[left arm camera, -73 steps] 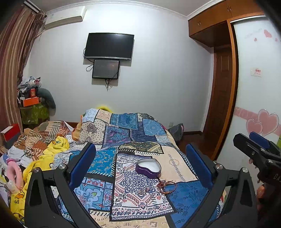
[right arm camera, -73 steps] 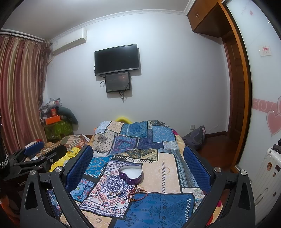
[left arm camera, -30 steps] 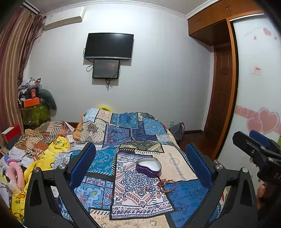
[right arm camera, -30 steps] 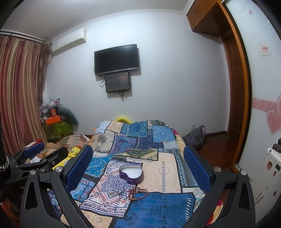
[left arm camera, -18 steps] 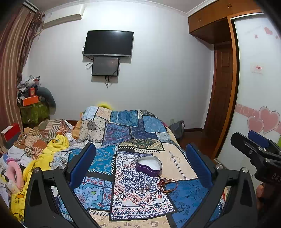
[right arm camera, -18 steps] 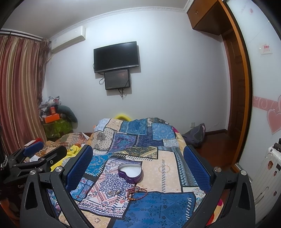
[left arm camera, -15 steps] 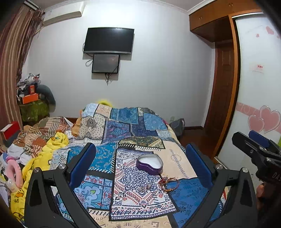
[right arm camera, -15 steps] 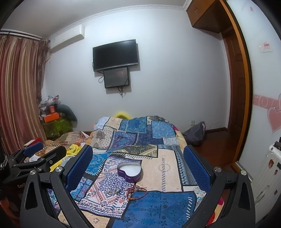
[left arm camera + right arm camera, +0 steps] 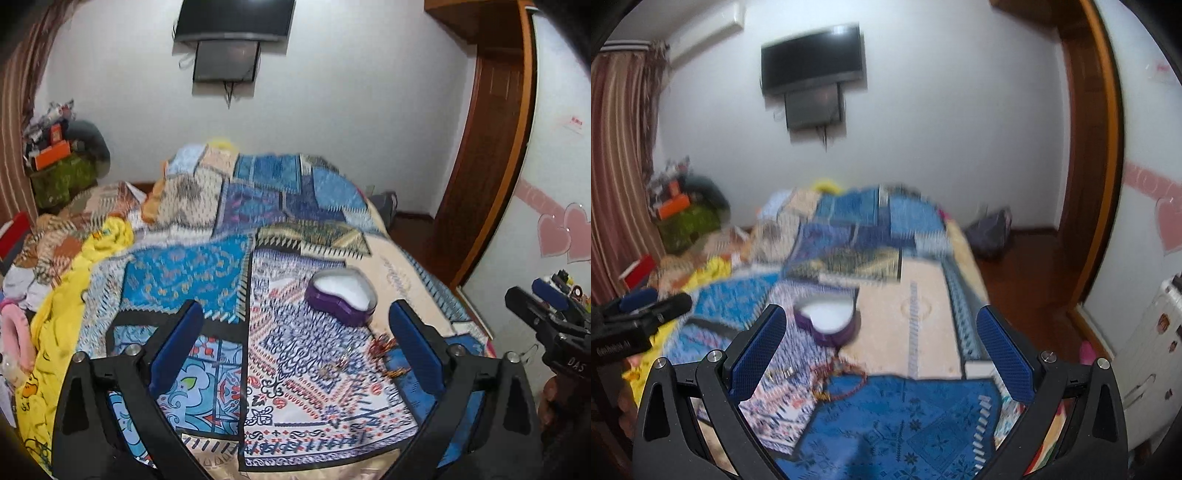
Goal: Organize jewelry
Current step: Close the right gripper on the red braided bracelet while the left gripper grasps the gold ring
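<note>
A purple heart-shaped box (image 9: 341, 295) with a white inside stands open on the patchwork quilt (image 9: 192, 273). Just in front of it lie a red bead bracelet (image 9: 380, 345) and some small metal pieces (image 9: 334, 365). My left gripper (image 9: 295, 308) hovers over the quilt short of them; its jaws are closing with nothing between them. In the right wrist view the box (image 9: 827, 317), bracelet (image 9: 842, 380) and small pieces (image 9: 779, 374) lie ahead of my right gripper (image 9: 881, 312), which is open and holds nothing. Each gripper shows at the edge of the other's view: the right gripper (image 9: 528, 291) and the left gripper (image 9: 653, 299).
A yellow blanket (image 9: 66, 295) and heaped clothes lie along the bed's left side. On the far wall hangs a TV (image 9: 812, 62). At the right are a wooden door frame (image 9: 491, 147), a dark bag (image 9: 990, 232) on the floor and a white case (image 9: 1148, 350).
Both grippers have dipped and come closer to the bed, so the box and jewelry look larger and nearer. The left jaws have narrowed slightly. The pictures are motion-blurred.
</note>
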